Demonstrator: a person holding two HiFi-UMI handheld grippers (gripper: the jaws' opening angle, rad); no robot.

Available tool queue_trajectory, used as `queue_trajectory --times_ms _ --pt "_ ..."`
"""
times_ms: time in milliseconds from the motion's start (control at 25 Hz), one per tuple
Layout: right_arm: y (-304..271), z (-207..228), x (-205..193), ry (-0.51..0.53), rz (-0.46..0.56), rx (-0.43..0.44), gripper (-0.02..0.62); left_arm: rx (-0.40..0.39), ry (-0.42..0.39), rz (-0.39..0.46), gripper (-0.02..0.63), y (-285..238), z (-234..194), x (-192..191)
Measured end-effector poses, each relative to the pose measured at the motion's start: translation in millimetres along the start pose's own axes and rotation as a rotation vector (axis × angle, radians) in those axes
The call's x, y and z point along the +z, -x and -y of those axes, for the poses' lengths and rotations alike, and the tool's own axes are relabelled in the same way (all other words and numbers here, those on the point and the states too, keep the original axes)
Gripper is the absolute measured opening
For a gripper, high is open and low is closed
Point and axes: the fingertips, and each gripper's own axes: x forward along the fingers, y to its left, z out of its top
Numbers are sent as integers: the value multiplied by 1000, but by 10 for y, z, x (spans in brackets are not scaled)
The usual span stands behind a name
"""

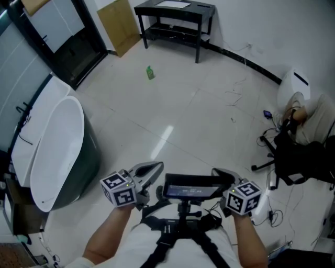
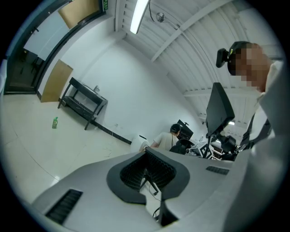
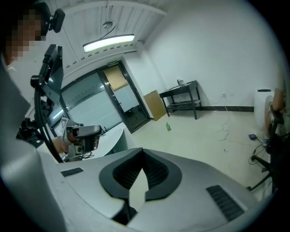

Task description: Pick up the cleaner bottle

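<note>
The cleaner bottle (image 1: pixel 150 73) is small and green and stands upright on the pale tiled floor, far ahead of me. It also shows as a small green shape in the left gripper view (image 2: pixel 55 123) and the right gripper view (image 3: pixel 168 127). Both grippers are held close to my body, either side of a small screen on my chest. My left gripper (image 1: pixel 158 167) has its jaws together with nothing between them, as its own view confirms (image 2: pixel 147 152). My right gripper (image 1: pixel 217 172) is likewise shut and empty (image 3: pixel 142 152). Both are far from the bottle.
A black table (image 1: pixel 175 15) stands against the far wall beyond the bottle, with a cardboard sheet (image 1: pixel 119 26) leaning to its left. A white tub (image 1: pixel 52 152) lies at my left. At right are a black office chair (image 1: pixel 298 157), a seated person (image 1: pixel 309 112) and loose cables (image 1: pixel 235 89).
</note>
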Motion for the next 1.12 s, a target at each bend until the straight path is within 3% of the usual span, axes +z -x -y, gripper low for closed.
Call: queue_trajectory --times_ms 320,400,1120 --pt "-173 341 233 27 8 -133 5 51 -33 31 0 -51 -233 258" --pt "-218 400 283 33 11 -151 41 57 -37 31 0 -76 -269 279" --pt "-484 358 436 43 -26 -156 61 78 -54 8 0 -51 -447 306"
